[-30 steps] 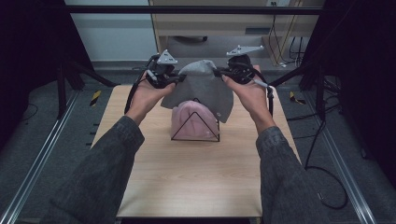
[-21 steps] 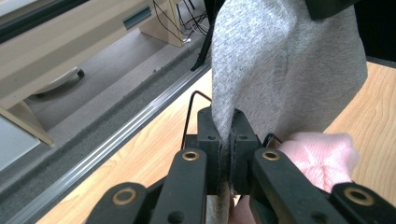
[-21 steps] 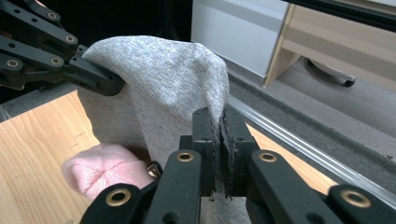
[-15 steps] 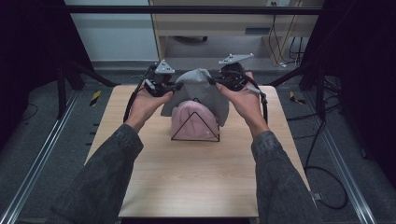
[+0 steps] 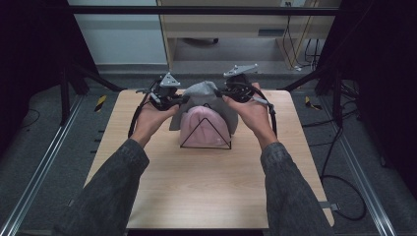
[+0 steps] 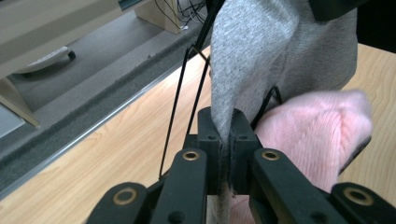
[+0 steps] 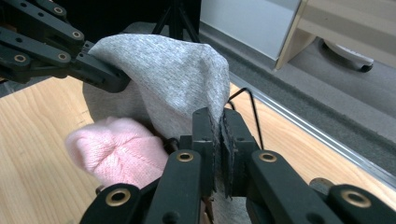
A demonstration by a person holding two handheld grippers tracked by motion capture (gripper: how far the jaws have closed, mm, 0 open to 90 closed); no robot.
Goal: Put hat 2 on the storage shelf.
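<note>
A: Hats, two of them, on a black wire rack [image 5: 205, 139] at the far middle of the pale wooden bench [image 5: 206, 187]?

B: Yes. The left gripper [image 5: 178, 100] and right gripper [image 5: 227, 92] each have jaws clamped on the grey knit hat [image 5: 199, 91], held over the pink knit hat [image 5: 202, 128].

A: And close up?

B: The left gripper view shows grey fabric [image 6: 261, 51] pinched flat; the high view blurs that. Grey floor [image 5: 59, 142] and a cabinet [image 5: 221, 24] surround. The grey hat's lower edge is hidden.
</note>
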